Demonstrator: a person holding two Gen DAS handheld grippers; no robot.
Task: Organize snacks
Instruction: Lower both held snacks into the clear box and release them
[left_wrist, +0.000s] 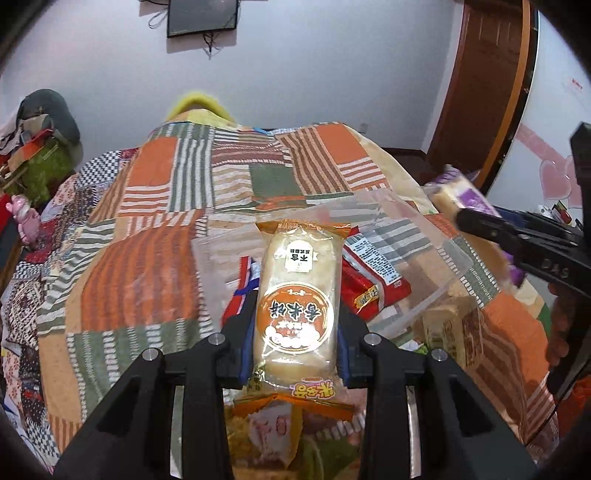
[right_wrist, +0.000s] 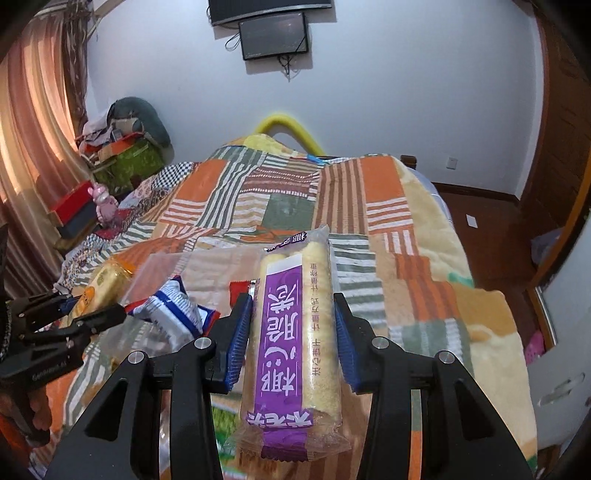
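Snack packets (left_wrist: 373, 273) in box (left_wrist: 417, 221) on bed (left_wrist: 155, 229)

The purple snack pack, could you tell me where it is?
The purple snack pack sits between the right gripper's fingers, above the quilt.

Patchwork blanket (right_wrist: 384, 206): orange, green, striped. Left packet (left_wrist: 297, 295): orange label. Right packet (right_wrist: 291, 343): purple band. Pads (right_wrist: 238, 336): blue.

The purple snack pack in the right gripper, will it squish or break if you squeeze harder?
Probably yes: the purple snack pack shows a crumbly-looking roll through thin, likely crinkly plastic. The right gripper holds only its middle, so it seems light. The glossy wrapper may slip.
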